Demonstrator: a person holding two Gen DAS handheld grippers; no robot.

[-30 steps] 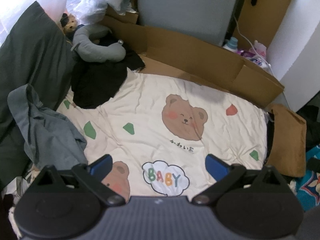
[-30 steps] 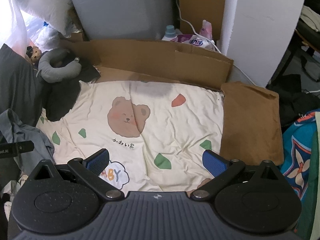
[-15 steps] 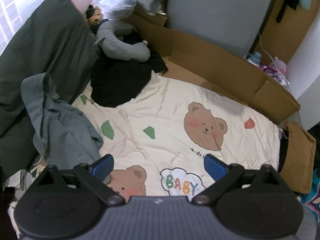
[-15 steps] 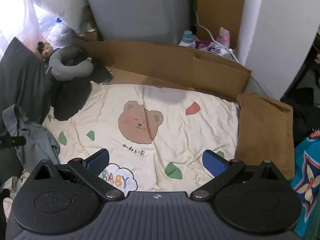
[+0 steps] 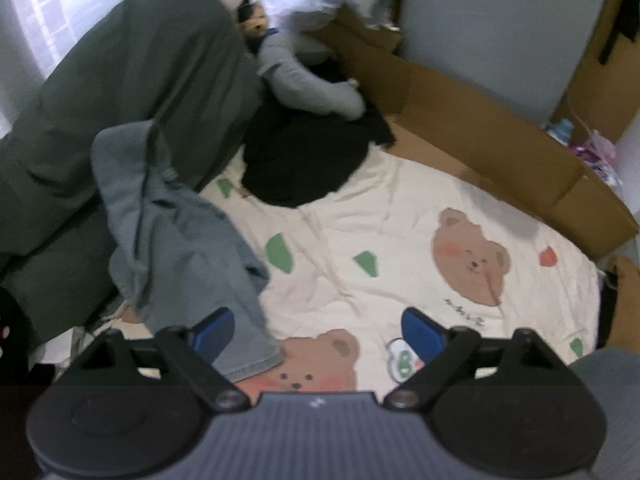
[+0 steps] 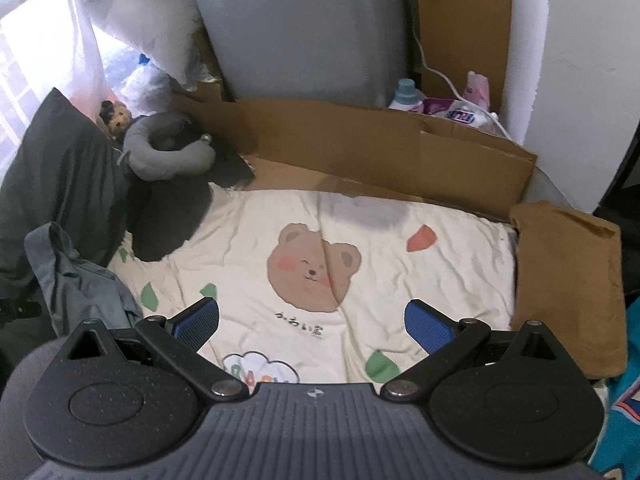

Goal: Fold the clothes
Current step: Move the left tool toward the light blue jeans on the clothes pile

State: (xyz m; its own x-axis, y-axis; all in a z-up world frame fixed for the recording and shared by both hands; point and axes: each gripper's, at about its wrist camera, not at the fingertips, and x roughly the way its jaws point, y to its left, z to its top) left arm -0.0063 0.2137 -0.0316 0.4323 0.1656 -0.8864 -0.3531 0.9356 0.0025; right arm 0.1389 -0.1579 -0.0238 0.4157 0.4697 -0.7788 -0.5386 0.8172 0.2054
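At nine o'clock on the bear-print blanket (image 5: 400,216) lies the crumpled grey-blue garment (image 5: 176,236), just ahead of the left gripper (image 5: 316,330); both it and the right gripper (image 6: 312,320) are spread, holding nothing.

Bright window (image 6: 16,52) left, white wall (image 6: 580,80) right, cardboard (image 6: 360,152) btwn.

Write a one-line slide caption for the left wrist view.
Open left gripper above a crumpled grey-blue garment on the cream bear-print blanket.
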